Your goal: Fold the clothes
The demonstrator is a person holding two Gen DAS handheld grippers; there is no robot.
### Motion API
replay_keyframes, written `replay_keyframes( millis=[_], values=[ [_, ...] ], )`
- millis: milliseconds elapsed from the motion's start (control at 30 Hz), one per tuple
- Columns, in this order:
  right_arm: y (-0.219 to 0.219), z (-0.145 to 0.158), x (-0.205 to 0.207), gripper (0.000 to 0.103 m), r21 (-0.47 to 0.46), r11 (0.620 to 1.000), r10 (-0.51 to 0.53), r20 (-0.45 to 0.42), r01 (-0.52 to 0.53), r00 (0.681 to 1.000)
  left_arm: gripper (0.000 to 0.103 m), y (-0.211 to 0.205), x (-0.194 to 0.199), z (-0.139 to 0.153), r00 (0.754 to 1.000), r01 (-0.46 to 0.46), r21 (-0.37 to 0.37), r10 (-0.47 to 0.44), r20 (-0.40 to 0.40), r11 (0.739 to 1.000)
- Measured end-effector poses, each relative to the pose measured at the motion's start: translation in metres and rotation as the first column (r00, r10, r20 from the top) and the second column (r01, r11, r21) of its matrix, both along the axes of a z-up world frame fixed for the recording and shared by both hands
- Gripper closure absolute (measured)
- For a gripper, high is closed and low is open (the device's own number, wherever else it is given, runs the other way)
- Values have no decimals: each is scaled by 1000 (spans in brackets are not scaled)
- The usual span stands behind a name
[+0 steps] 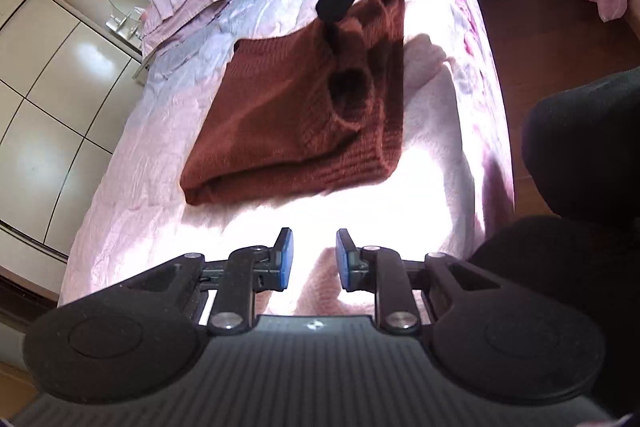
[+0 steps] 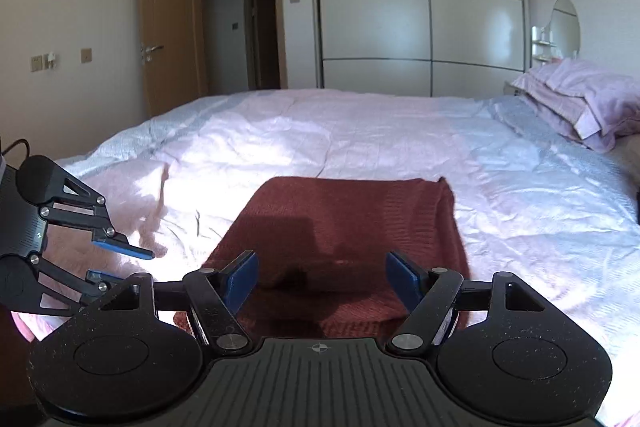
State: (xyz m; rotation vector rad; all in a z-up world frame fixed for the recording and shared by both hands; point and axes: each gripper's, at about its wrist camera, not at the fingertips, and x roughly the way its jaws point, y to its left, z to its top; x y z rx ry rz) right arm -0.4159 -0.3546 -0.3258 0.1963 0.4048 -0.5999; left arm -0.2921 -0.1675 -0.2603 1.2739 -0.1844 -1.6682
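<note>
On the pink bedspread (image 2: 360, 131) the folded rust-red knit sweater (image 1: 296, 115) lies flat. Right gripper (image 2: 322, 277): jaws wide apart over the sweater's near edge, nothing between them; in left wrist view its tips are hidden in the knit at 12 o'clock. Left gripper (image 1: 314, 257): pads apart, gripping nothing, above a pale pink fleece garment (image 1: 424, 163). Pillows (image 2: 580, 103) at 2 o'clock, cut off by the frame edge

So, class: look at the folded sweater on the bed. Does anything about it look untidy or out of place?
Mostly neat. The rust-red sweater lies folded on the pink bedspread, but a sleeve cuff on top gapes open and bunches up instead of lying flat. Both the left tool and right tool are open, holding nothing.
</note>
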Motion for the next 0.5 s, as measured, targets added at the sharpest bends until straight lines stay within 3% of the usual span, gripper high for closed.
replay_keyframes(
  millis=[200,500],
  values=[
    [-20,-15,22,29,47,999,0,-46,3,999,83,-18,10,-3,1000,-4,6,5,-21,1000],
    [-13,-49,2,29,169,981,-78,-86,92,993,83,-25,18,-3,999,31,13,-30,-35,999]
  ],
)
